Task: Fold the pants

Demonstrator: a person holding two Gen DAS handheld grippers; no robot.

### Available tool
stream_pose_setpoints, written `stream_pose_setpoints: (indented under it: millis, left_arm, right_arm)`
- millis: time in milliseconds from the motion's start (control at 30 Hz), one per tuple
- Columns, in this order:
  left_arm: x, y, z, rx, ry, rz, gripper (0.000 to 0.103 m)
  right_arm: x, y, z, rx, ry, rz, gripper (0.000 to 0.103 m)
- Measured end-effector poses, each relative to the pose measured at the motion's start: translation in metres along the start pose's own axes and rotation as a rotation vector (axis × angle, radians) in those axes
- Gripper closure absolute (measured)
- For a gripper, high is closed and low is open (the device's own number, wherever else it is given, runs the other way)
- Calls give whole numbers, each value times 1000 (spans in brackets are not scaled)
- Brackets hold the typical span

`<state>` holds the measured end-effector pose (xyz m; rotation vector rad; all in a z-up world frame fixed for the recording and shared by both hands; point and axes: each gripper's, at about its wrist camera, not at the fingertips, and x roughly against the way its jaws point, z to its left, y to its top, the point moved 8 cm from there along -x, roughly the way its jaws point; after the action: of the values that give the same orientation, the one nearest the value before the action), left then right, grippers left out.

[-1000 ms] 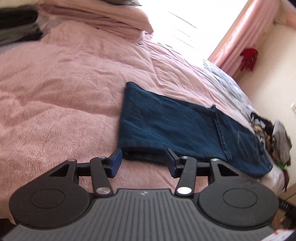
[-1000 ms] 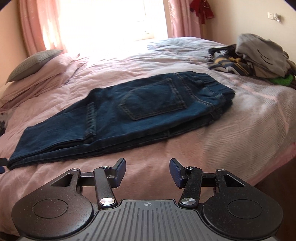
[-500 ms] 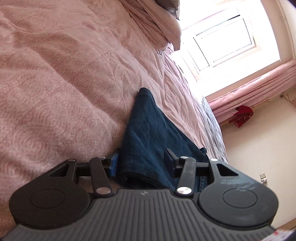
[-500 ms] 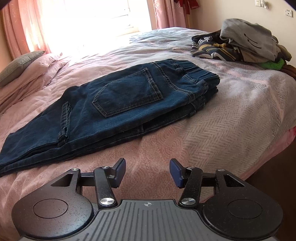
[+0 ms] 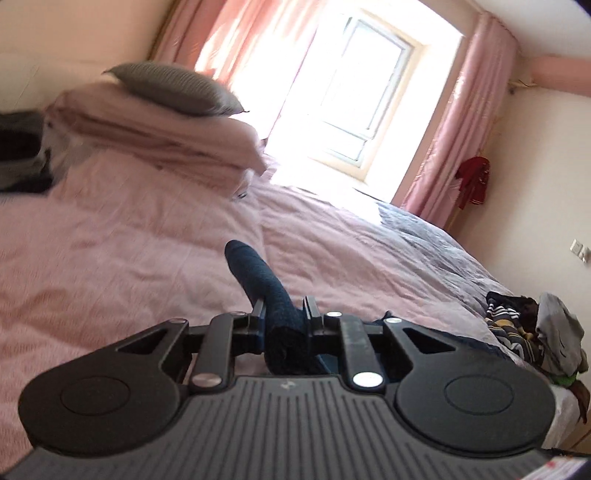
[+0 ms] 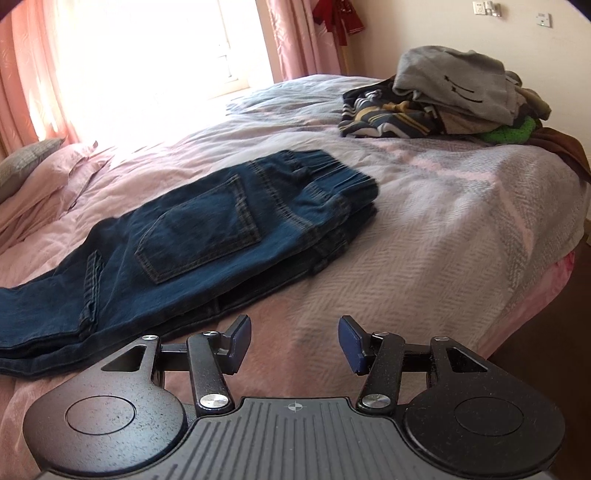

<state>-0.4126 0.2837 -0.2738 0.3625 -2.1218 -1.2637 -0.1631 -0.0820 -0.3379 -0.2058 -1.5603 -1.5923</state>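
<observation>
A home bedroom. A wide bed [image 6: 461, 229] under a pink quilted bedspread fills both views. In the left wrist view, pink pillows [image 5: 155, 136] with a grey cushion [image 5: 173, 88] on top sit at 10 o'clock, and a sunlit window [image 5: 362, 99] framed by pink curtains [image 5: 461, 129] at 1 o'clock. In the right wrist view, a heap of loose clothes [image 6: 450, 96] lies on the bed at 1 o'clock, wall switches [image 6: 484, 8] above.

Window [image 5: 364, 99] glare blown out; left view blurred, fisheye edges.
</observation>
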Motion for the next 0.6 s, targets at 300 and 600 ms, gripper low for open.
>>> stream_pose_setpoints:
  millis: [300,600]
  left_arm:
    - [3,43,-211,-330,-200,-149,90]
    - [-57,-29,-406,-414,-595,-4,69]
  right_arm:
    - [16,38,-81,-86,-51,-102,53]
    - [40,76,-174,-164,-178,-191,53]
